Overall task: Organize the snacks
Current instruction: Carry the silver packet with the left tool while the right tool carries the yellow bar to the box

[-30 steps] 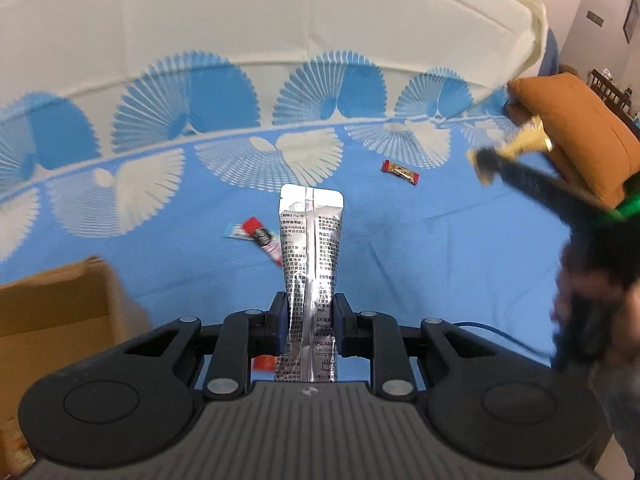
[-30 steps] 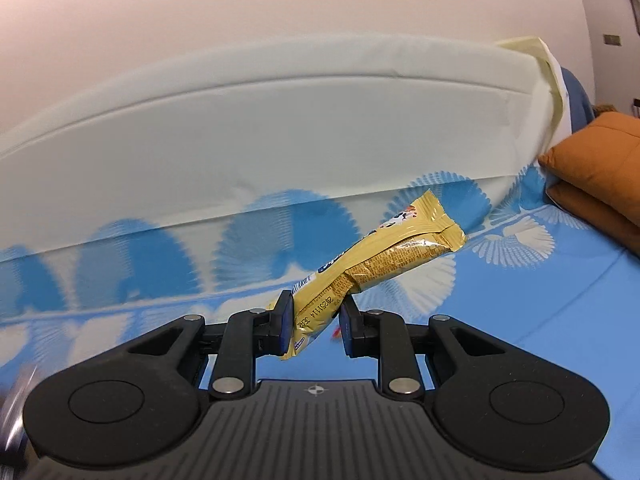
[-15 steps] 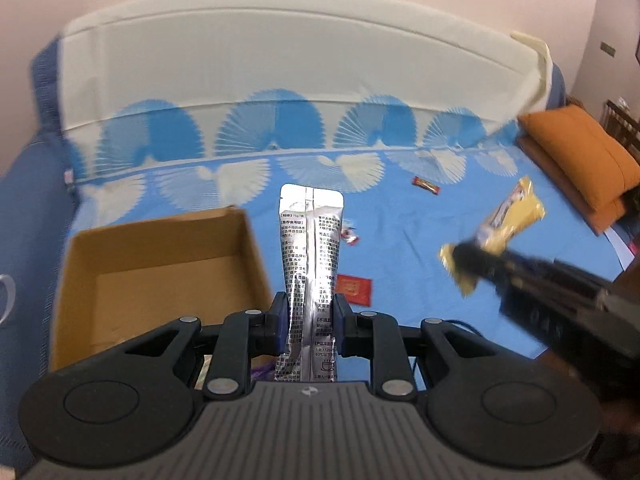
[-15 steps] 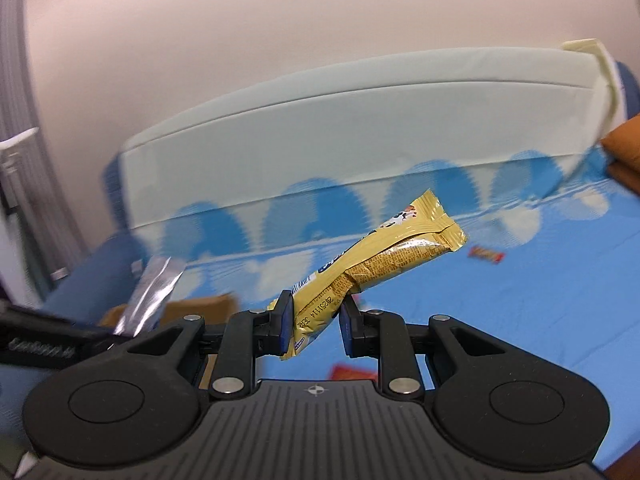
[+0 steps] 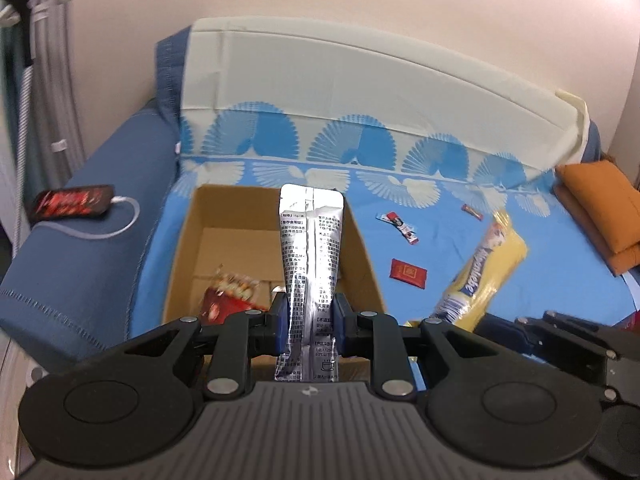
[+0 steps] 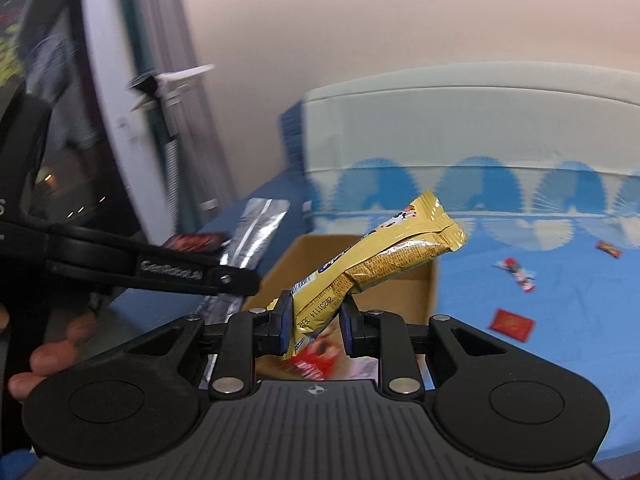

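My left gripper (image 5: pixel 308 322) is shut on a silver sachet (image 5: pixel 311 258) that stands upright above the open cardboard box (image 5: pixel 182 248). A red snack pack (image 5: pixel 230 296) lies inside the box. My right gripper (image 6: pixel 314 322) is shut on a yellow wafer bar (image 6: pixel 380 258) that slants up to the right, in front of the same cardboard box (image 6: pixel 430 288). In the left wrist view the yellow wafer bar (image 5: pixel 482 272) hangs to the right of the box. In the right wrist view the silver sachet (image 6: pixel 256 236) and the left gripper's arm show at the left.
On the blue sheet (image 5: pixel 520 280) right of the box lie a flat red packet (image 5: pixel 408 274), a red-and-white stick (image 5: pixel 400 228) and a small red candy (image 5: pixel 472 212). A phone (image 5: pixel 72 202) on a white cable rests on the blue armrest. An orange cushion (image 5: pixel 604 204) sits far right.
Both grippers have swung left across the bed with their snacks still held. The box, earlier at the left edge, now lies right below the silver sachet, and the yellow bar has come close beside it.
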### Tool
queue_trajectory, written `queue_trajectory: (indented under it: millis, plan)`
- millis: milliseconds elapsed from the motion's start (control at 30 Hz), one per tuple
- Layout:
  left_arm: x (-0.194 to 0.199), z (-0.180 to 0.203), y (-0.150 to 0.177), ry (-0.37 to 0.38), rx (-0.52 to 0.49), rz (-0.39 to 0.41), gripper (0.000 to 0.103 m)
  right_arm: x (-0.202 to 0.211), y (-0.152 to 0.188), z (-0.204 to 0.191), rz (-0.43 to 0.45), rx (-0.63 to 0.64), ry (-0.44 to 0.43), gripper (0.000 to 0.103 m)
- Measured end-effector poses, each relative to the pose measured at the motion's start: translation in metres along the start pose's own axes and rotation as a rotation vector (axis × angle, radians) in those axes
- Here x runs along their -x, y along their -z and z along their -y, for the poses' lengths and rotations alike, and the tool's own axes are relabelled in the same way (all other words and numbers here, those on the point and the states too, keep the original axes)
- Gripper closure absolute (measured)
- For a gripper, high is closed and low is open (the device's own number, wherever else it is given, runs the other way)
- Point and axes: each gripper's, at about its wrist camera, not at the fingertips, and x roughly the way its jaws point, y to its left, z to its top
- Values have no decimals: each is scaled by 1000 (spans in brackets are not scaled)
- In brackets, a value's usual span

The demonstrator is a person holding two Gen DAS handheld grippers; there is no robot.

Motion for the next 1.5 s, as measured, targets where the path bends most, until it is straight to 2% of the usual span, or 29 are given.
queue_trajectory:
  millis: [200,567,867,1500]
  plan:
    - [26,-18,20,2,53,22,78,21,3,-27,18,48,-11,77]
    - [44,-32,24,25,79,62,78,25,4,-46,28,88,6,77]
    - [28,-40,25,44,98,28,78,13,5,-41,-18,80,26,77]
    - [-17,-57,15,34,124,-45,78,-29,4,-31,-129,72,41,77]
